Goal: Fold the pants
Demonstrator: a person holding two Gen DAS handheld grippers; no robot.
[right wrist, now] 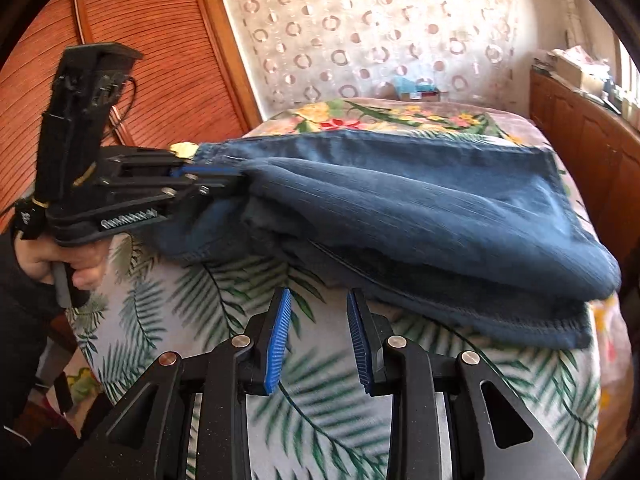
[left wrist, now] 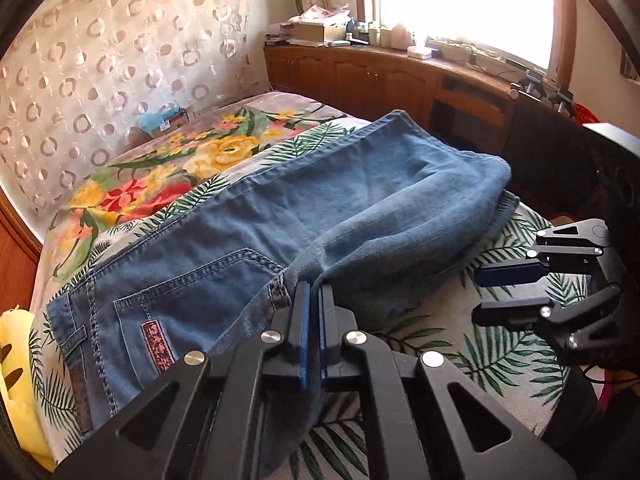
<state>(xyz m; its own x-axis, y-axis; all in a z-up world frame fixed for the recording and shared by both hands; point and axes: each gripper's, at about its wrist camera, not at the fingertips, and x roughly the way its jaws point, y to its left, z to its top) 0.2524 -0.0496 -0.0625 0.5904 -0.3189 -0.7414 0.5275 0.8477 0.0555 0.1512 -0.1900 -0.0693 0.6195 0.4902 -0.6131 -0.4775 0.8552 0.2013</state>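
Blue denim pants (left wrist: 248, 236) lie on a bed, waist and back pocket at the near left, legs running toward the far right and doubled back over themselves. My left gripper (left wrist: 315, 286) is shut on a fold of the leg fabric, which drapes down between its blue pads. In the right wrist view the left gripper (right wrist: 236, 176) holds that cloth at the left end of the pants (right wrist: 420, 208). My right gripper (right wrist: 318, 294) is open and empty just in front of the folded pants; it also shows in the left wrist view (left wrist: 478, 294) at the right.
The bed has a palm-leaf sheet (left wrist: 460, 344) and a floral blanket (left wrist: 160, 176). A yellow pillow (left wrist: 16, 380) lies at the near left. A wooden cabinet with clutter (left wrist: 360, 72) runs under the window. A wooden wardrobe (right wrist: 160, 60) stands left of the bed.
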